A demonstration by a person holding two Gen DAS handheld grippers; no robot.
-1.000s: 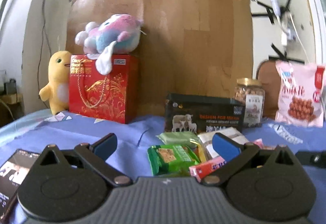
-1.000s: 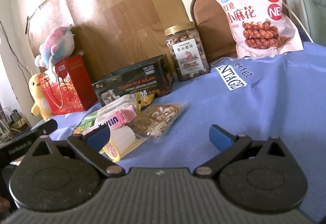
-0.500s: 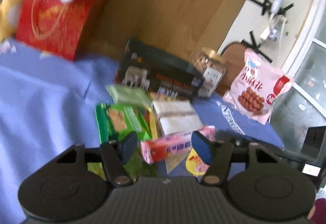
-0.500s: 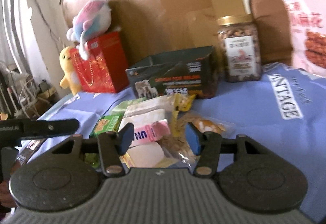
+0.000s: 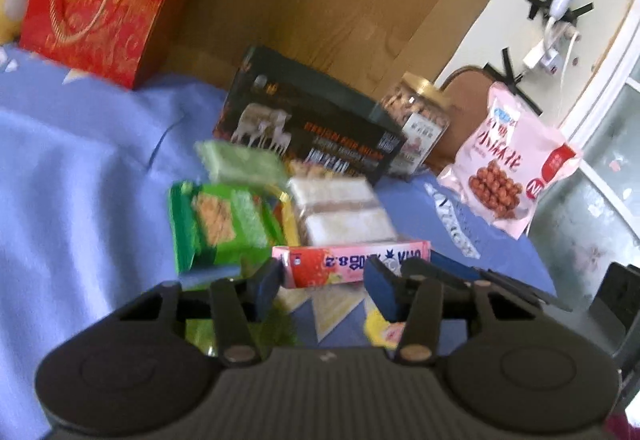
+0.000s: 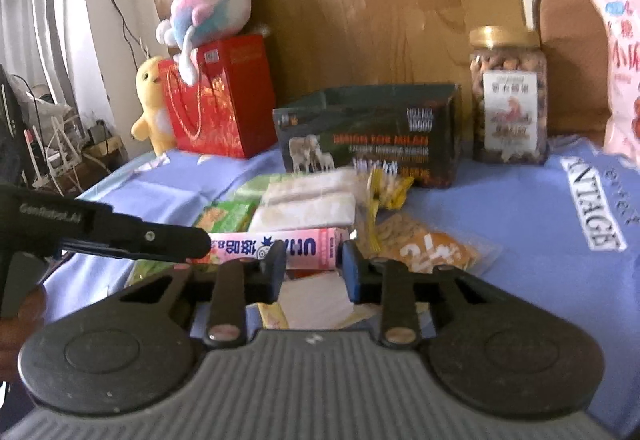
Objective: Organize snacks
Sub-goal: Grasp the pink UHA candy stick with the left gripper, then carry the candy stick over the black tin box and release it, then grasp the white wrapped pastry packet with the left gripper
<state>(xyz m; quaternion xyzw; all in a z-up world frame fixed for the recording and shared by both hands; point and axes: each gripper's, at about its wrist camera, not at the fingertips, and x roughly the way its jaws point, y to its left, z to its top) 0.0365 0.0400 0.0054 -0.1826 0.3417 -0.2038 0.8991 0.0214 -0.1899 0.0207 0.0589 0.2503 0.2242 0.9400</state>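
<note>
The left gripper (image 5: 322, 280) and right gripper (image 6: 312, 266) were both closing, with the pink candy box (image 5: 352, 264) between their jaws near each frame's lower centre. Whether the pads pressed it was unclear. It topped the snack pile (image 6: 308, 199) on the blue cloth (image 5: 80, 167).

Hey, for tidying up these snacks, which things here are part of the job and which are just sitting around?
Part of the job:
pink candy box, with both tongs closing on its ends
green cracker pack
white wafer pack
nut jar
pink snack bag
dark box

Just lying about:
red gift bag
yellow plush
pastel plush
blue cloth
</note>
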